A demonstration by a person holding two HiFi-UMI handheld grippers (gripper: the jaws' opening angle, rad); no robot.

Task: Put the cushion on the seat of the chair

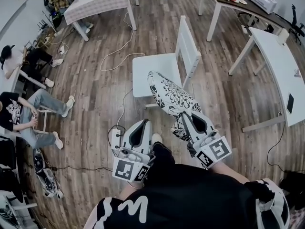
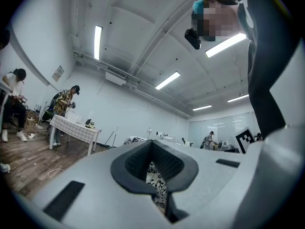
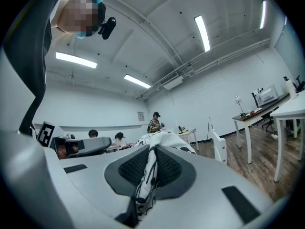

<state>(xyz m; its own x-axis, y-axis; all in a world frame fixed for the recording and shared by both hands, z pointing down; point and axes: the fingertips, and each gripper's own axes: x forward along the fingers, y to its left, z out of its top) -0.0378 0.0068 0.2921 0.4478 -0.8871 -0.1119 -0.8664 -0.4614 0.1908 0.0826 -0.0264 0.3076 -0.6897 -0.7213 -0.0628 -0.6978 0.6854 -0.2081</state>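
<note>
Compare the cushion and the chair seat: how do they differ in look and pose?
The cushion has a black floral print on white; the seat is plain white. The cushion is crumpled where the right gripper pinches it in its jaws; the seat is flat. The cushion is held up at a slant; the seat lies level. Both are mostly white.

The left gripper (image 2: 153, 171) pinches the black-and-white patterned cushion (image 2: 158, 189) between its nearly closed jaws.
</note>
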